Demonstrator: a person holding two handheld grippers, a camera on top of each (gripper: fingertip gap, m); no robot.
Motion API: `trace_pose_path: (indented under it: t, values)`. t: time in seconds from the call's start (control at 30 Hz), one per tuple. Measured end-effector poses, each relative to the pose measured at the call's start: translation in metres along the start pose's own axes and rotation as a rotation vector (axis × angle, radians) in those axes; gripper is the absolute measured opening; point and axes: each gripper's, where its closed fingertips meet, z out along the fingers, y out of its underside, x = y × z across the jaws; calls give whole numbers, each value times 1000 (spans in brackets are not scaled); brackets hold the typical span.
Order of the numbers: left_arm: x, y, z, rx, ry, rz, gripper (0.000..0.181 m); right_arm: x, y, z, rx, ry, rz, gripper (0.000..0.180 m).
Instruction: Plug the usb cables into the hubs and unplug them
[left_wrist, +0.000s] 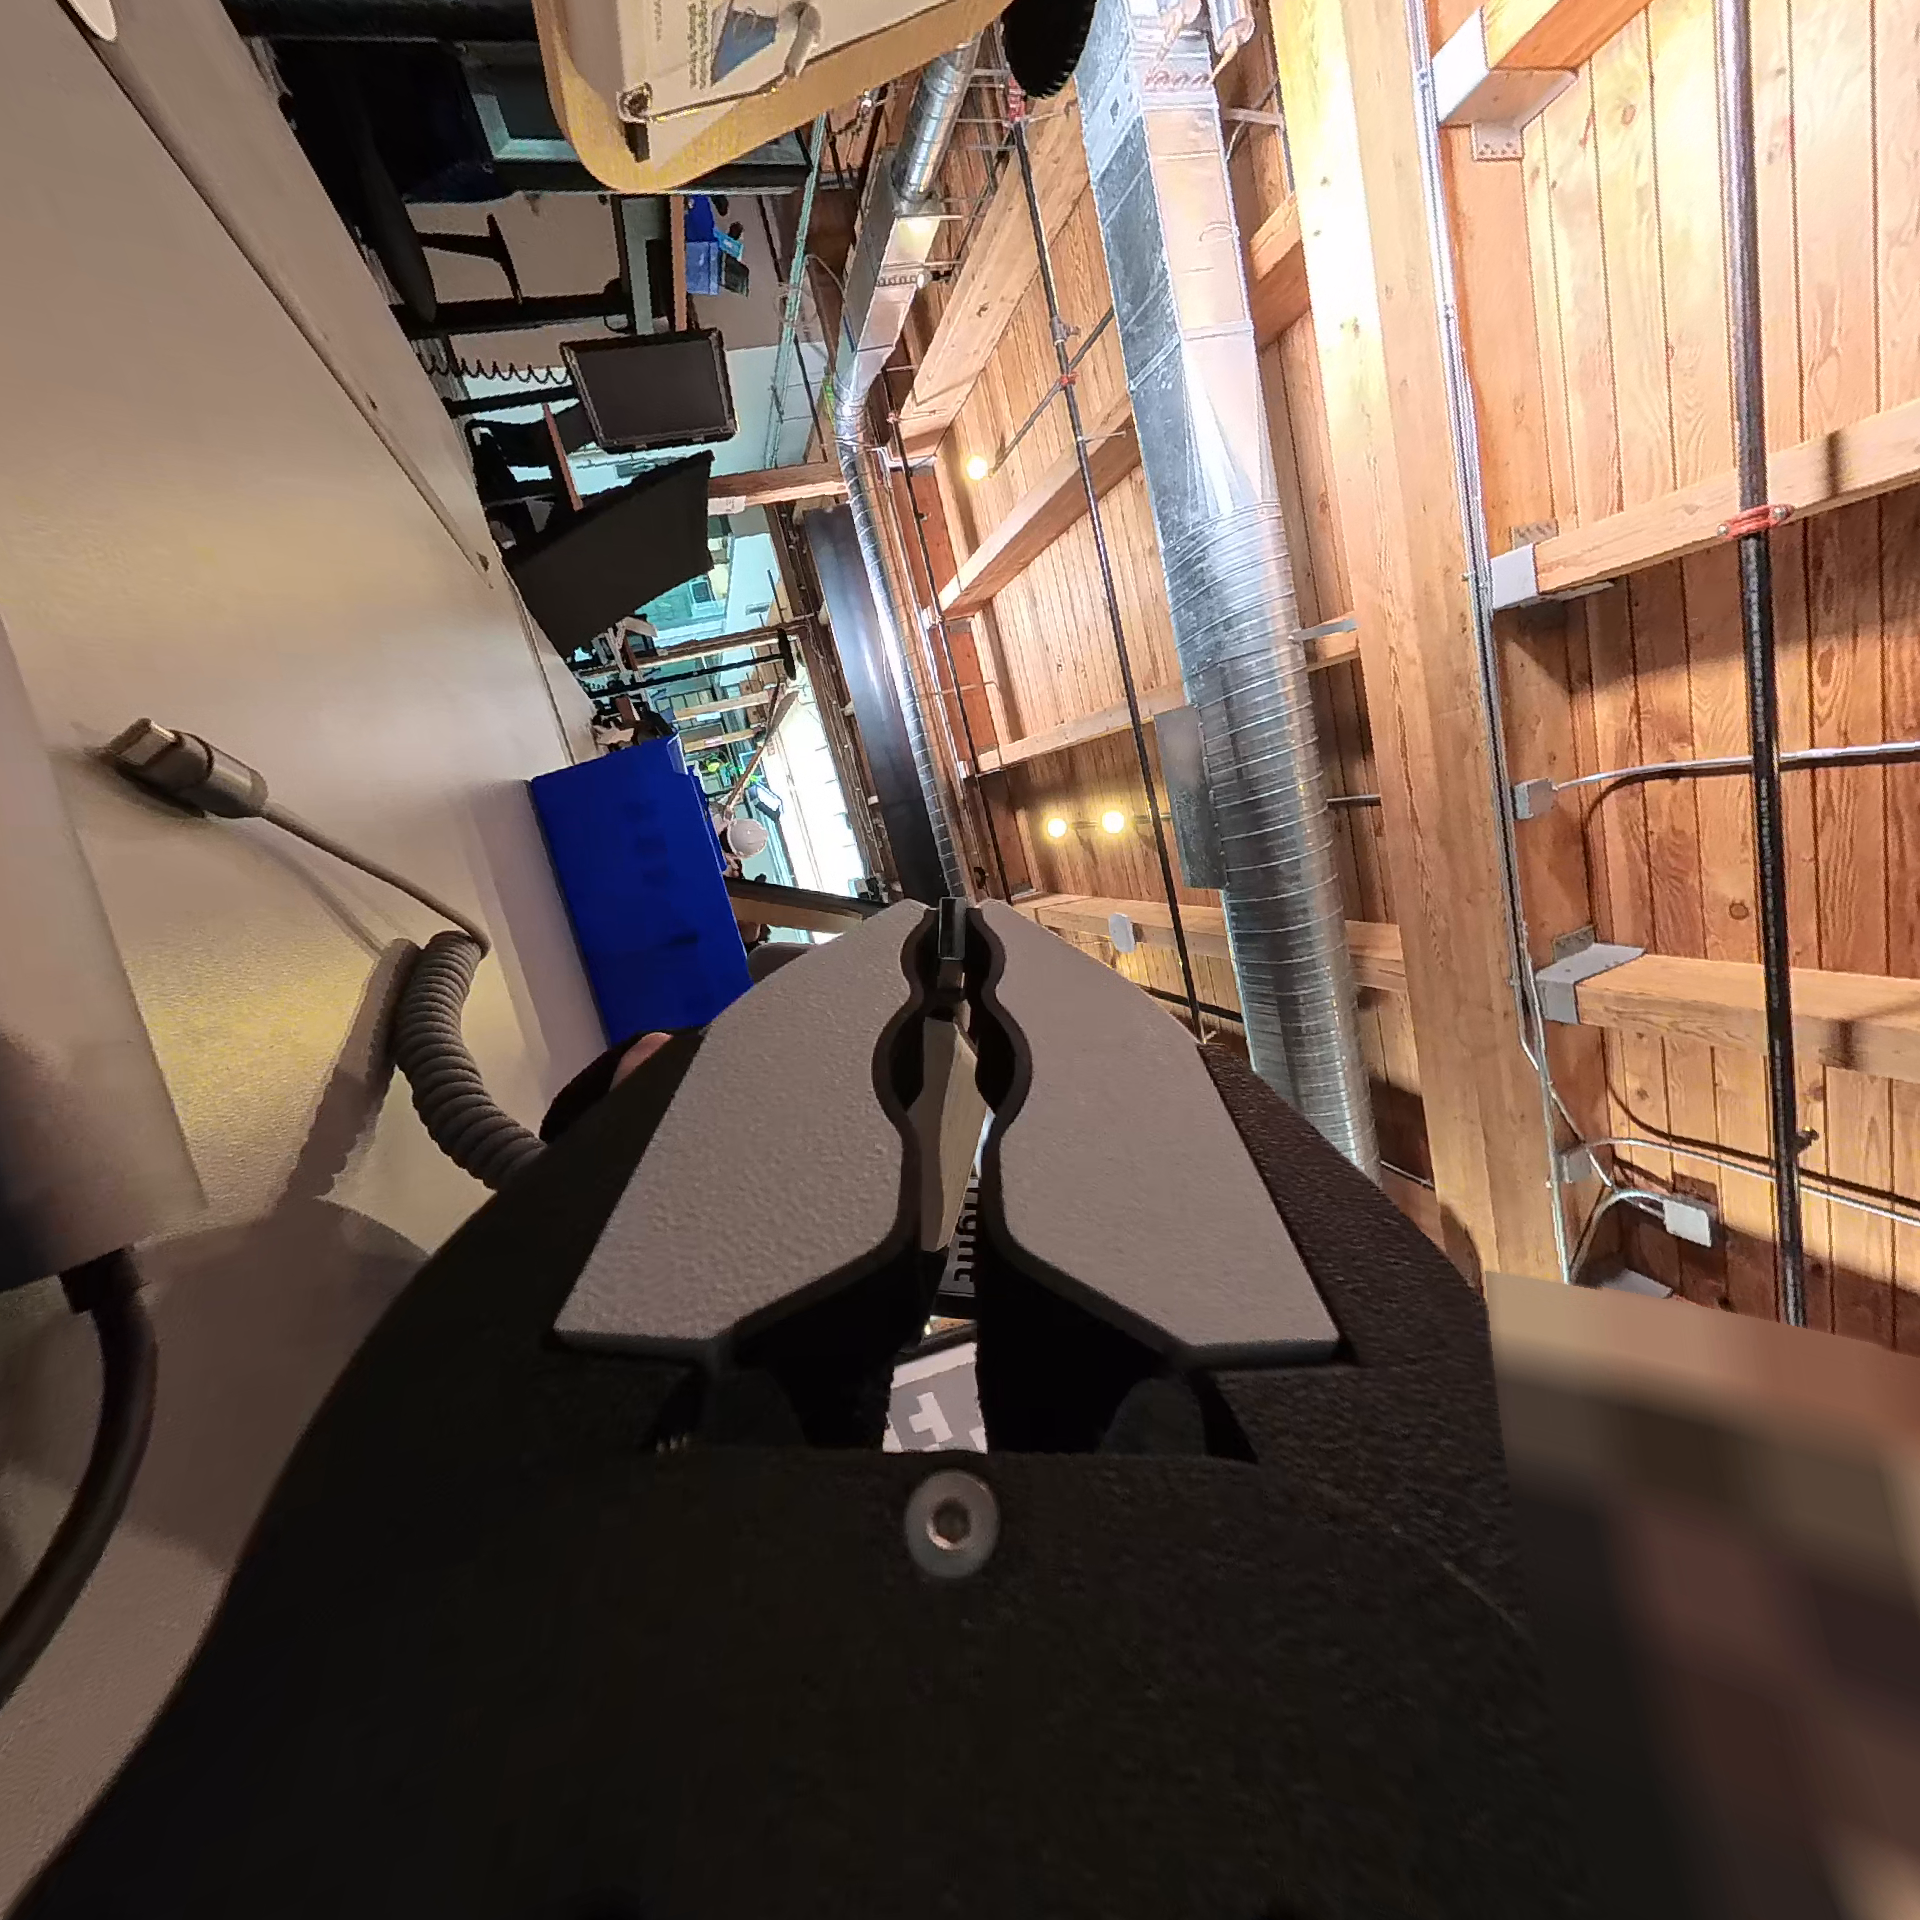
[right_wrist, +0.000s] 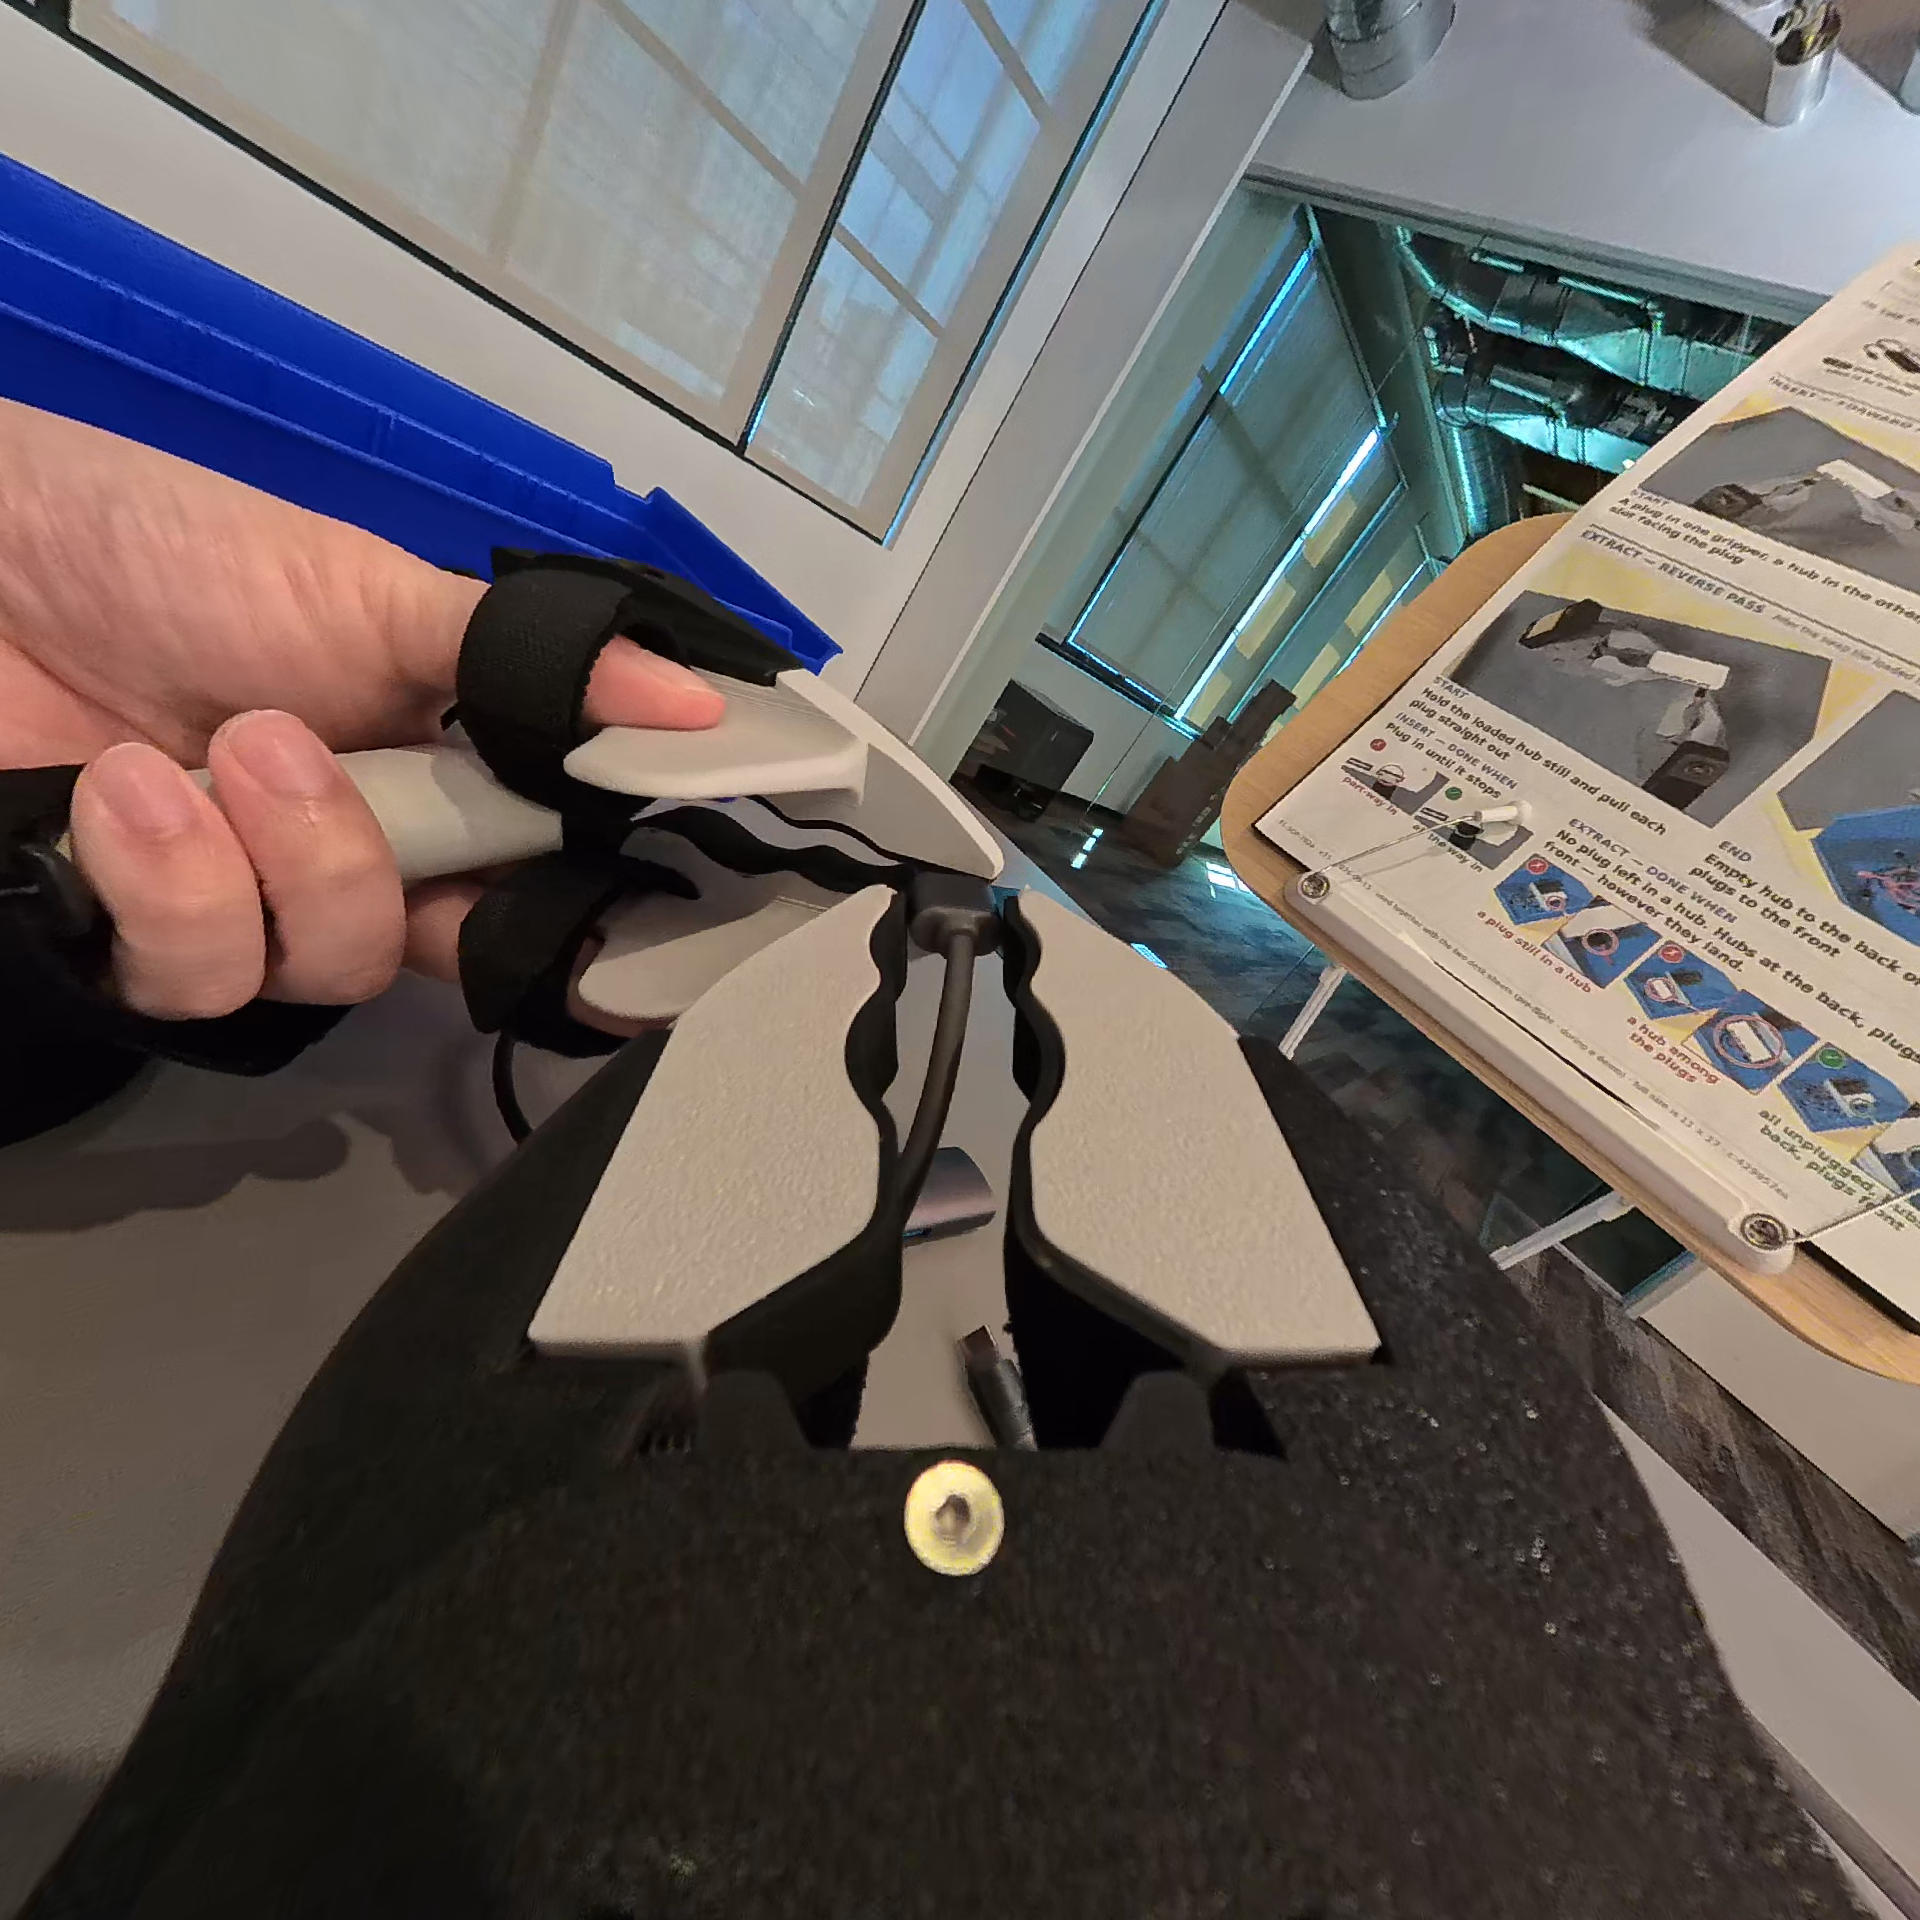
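The left gripper (left_wrist: 951, 925) is clamped on a hub (left_wrist: 948, 1132), the right gripper (right_wrist: 954, 896) on a plug (right_wrist: 948, 894) meeting it in midair; any tilt could jam the plug.

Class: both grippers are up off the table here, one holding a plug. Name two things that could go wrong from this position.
1. The right gripper pinches the black plug only at its fingertips, so it may twist or slip.
2. The plug's cable hangs between the fingers over a loose grey connector and could snag.
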Motion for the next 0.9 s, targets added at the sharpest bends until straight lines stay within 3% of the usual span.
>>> trace_pose_path:
  t: [0.53,0.7,0.83,0.9]
  values:
    - [-1,1,2,0,10,-14,3,0,5,1,-42,-22,35,16]
    - [1,-8,-3,33,4,9,14,4,7,1,-55,-22,81,16]
    - [1,-14,-12,-24,-120,176,14,11,13,0,-81,-21,112,16]
    - [-10,-9,-20,-153,-303,348,9,18,17,-2,-96,-10,150,16]
